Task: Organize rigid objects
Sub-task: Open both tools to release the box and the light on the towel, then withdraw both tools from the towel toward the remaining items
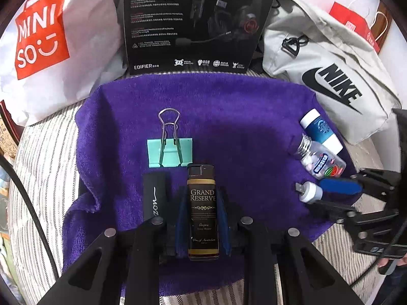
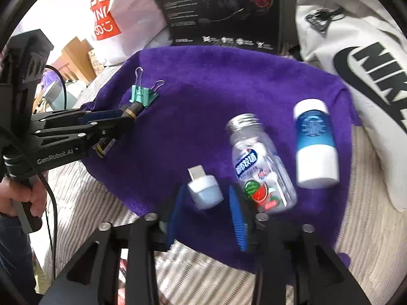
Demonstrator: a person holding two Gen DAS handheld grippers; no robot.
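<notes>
Purple towel [image 1: 254, 117] serves as the sorting mat: the left gripper [image 1: 202, 218], jaws clamped on the lighter [image 1: 202, 211], sets it near the clip [image 1: 169, 150], while the right gripper [image 2: 206, 216], jaws apart, straddles the white adapter [image 2: 204, 190] left of the bottle [image 2: 262, 167].

"GRAND RESERVE" on lighter [image 1: 203, 211], "NIKE" on bag [image 1: 328, 81], "MINISO" on shopping bag [image 1: 40, 33]
</notes>
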